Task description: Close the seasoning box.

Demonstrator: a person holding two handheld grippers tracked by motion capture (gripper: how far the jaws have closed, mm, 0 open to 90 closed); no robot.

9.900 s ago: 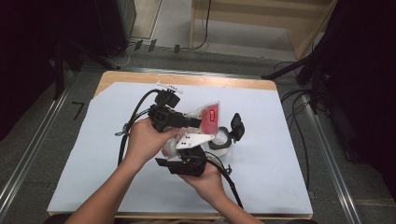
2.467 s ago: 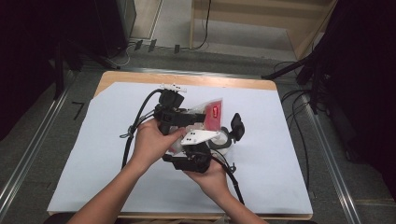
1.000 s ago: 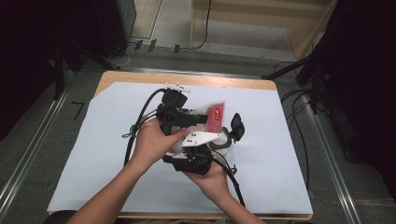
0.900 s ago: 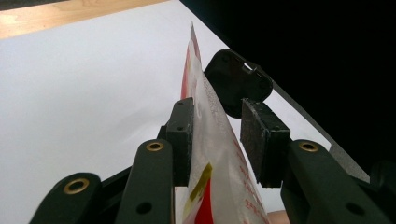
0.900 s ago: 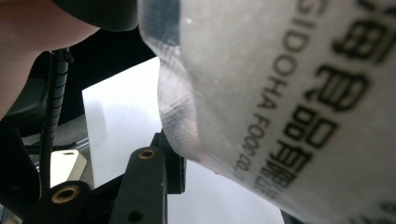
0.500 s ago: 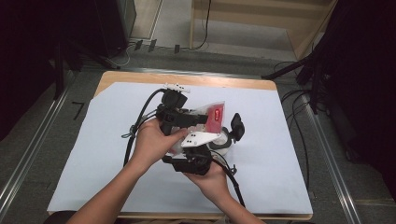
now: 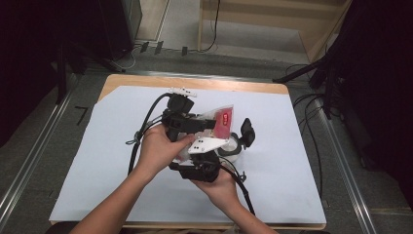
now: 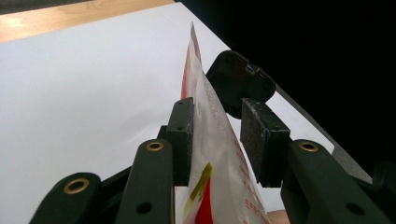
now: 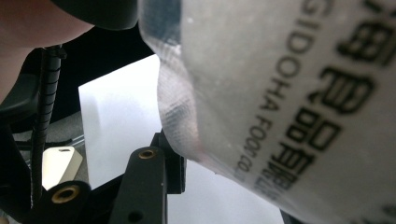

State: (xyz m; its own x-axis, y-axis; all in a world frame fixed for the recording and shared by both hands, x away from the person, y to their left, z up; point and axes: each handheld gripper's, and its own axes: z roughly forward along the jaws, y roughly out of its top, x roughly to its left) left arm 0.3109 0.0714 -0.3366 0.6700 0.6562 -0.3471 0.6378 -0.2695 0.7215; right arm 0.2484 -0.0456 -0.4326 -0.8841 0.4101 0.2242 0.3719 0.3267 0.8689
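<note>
Above the white-covered worktop, near its middle, both hands meet over one food pouch. Along the left tool, the red-and-white pouch stands between half-spread jaws, one pad against it, the other just clear. The right tool has the pouch's printed side close before its camera; whether it pinches, I cannot tell. Two tools, one pouch.

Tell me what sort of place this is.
Probably a lab or recording workspace, not a home: a wooden table under a white sheet, metal rails along the floor, and loose cables beside it.
</note>
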